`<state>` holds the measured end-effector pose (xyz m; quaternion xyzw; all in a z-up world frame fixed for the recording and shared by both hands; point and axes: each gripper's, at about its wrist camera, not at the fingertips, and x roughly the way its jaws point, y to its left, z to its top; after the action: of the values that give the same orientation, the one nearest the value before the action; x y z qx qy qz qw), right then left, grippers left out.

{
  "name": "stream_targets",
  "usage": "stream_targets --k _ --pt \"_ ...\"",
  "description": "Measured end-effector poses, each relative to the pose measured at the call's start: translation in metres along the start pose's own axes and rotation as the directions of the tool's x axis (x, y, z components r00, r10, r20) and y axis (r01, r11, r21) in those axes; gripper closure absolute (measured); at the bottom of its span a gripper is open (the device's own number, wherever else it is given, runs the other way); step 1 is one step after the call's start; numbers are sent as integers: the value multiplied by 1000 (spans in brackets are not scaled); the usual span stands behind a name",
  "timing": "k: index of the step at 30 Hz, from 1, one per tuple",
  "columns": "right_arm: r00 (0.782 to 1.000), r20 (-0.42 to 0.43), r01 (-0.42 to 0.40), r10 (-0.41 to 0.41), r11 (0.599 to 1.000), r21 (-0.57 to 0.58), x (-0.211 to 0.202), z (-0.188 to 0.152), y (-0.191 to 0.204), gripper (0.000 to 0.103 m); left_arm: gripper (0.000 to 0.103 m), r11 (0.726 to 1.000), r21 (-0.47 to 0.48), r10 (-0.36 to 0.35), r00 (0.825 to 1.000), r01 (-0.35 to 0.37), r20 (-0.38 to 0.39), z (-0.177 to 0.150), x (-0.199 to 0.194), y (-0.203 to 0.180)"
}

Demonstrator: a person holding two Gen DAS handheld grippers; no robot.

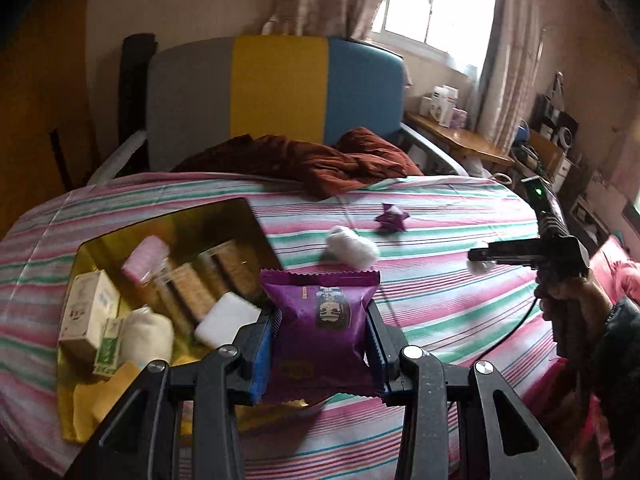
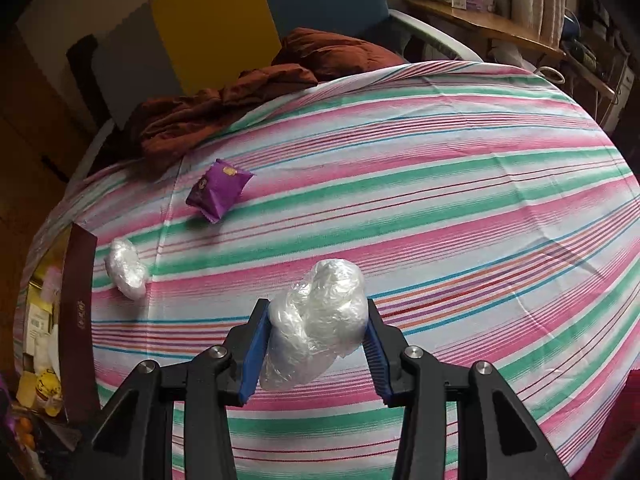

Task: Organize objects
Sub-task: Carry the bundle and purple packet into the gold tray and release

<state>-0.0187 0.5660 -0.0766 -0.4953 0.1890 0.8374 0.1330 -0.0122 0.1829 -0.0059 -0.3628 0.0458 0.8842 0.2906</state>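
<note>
My left gripper [image 1: 322,320] is shut on a purple snack packet [image 1: 320,320], held above the striped cloth beside the gold-lined box [image 1: 86,248]. That box holds several small cartons, a pink packet and white wrapped pieces. My right gripper [image 2: 314,328] is shut on a white plastic-wrapped bundle [image 2: 320,316] over the cloth; in the left wrist view the right gripper [image 1: 478,260] shows at the right with a hand on it. On the cloth lie a second white wrapped bundle [image 2: 126,268] [image 1: 352,248] and another purple packet [image 2: 218,190] [image 1: 390,220].
A crumpled brown cloth [image 1: 320,160] lies at the table's far edge, in front of a grey, yellow and blue chair back [image 1: 276,88]. A wooden shelf [image 1: 460,136] with small boxes stands at the right under the window. The box's dark side [image 2: 80,320] rises at the left.
</note>
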Motion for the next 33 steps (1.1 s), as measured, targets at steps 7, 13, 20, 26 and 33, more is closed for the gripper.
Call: stream_targets --k 7,13,20,26,33 --pt "999 -2 -37 37 997 -63 -7 -9 33 59 62 997 -71 30 1000 -29 4 -8 -7 36" --pt "989 9 -146 149 979 -142 -23 -25 90 59 62 989 -148 26 999 -23 22 -15 -24 69" --pt "948 5 -302 317 909 -288 -45 -43 177 59 62 959 -259 129 991 -115 37 -29 -49 130" --pt "910 -40 -396 412 838 -375 -49 -56 240 59 62 929 -308 219 976 -206 6 -40 -54 164" --pt "901 -90 -421 424 811 -406 -33 -59 280 59 62 943 -254 230 973 -214 33 -28 -46 153"
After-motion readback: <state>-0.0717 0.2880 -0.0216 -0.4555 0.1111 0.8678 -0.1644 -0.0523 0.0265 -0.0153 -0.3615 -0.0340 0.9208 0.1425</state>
